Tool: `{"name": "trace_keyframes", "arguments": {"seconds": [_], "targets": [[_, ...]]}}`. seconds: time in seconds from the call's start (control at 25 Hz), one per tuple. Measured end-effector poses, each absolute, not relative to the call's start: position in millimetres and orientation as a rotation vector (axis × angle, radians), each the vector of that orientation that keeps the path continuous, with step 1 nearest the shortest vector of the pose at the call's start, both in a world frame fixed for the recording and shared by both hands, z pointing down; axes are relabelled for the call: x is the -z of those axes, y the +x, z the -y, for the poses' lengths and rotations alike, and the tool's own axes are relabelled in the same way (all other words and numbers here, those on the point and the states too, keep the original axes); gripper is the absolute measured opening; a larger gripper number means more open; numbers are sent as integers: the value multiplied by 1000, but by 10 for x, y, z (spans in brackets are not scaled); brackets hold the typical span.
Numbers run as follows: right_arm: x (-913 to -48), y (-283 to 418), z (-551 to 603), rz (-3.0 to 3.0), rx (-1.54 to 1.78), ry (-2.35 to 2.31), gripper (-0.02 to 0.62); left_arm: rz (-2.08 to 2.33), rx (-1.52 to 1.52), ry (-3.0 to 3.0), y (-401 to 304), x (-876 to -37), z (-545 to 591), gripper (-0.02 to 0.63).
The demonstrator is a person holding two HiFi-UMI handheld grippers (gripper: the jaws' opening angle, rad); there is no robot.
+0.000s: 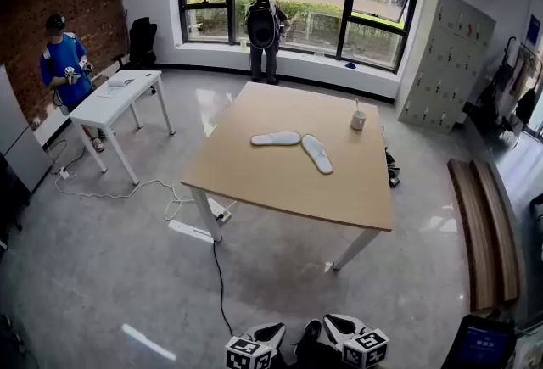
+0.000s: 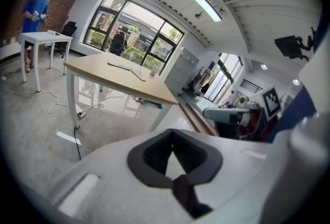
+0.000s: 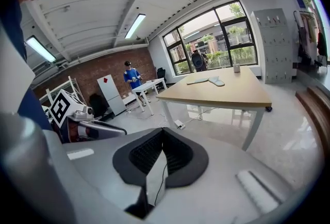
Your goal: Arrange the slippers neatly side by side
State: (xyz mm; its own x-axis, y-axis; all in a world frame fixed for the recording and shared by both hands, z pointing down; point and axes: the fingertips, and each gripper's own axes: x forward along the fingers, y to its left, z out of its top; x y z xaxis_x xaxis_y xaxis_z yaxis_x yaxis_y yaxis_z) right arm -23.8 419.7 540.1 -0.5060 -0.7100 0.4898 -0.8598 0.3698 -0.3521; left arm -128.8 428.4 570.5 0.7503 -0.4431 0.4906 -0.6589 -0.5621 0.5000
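Observation:
Two white slippers lie on the wooden table (image 1: 254, 181), toes nearly touching in a V: one slipper (image 1: 276, 138) lies crosswise, the other slipper (image 1: 317, 153) runs towards the front right. From the left gripper view they are small shapes (image 2: 119, 65) (image 2: 138, 74) on the tabletop, and the right gripper view has them (image 3: 197, 81) (image 3: 216, 82) far off too. My left gripper (image 1: 265, 335) and right gripper (image 1: 341, 328) hang low at the frame's bottom edge, well short of the table. Both are shut and hold nothing, as the left gripper (image 2: 175, 164) and right gripper (image 3: 157, 166) views confirm.
A cup (image 1: 358, 120) stands near the table's far right edge. A white side table (image 1: 114, 96) and a person in blue (image 1: 64, 62) are at the left; another person (image 1: 263, 28) stands by the window. Cables (image 1: 161, 189) cross the floor. A wooden bench (image 1: 488, 223) runs along the right.

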Motion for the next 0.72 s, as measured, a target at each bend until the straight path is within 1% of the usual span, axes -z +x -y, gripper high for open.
{"name": "trace_keyframes", "arguments": {"seconds": [0.24, 0.44, 0.72], "targets": [[-5457, -447, -3768, 2439, -856, 1287, 11, 907, -417, 2239, -1474, -5718, -3939, 5], [-5458, -467, -3230, 2497, -844, 1229, 11, 1014, -412, 2211, -1577, -5695, -3489, 5], [-5300, -327, -2463, 2541, -839, 1195, 11, 1048, -424, 2241, -1313, -5552, -2790, 5]]}}
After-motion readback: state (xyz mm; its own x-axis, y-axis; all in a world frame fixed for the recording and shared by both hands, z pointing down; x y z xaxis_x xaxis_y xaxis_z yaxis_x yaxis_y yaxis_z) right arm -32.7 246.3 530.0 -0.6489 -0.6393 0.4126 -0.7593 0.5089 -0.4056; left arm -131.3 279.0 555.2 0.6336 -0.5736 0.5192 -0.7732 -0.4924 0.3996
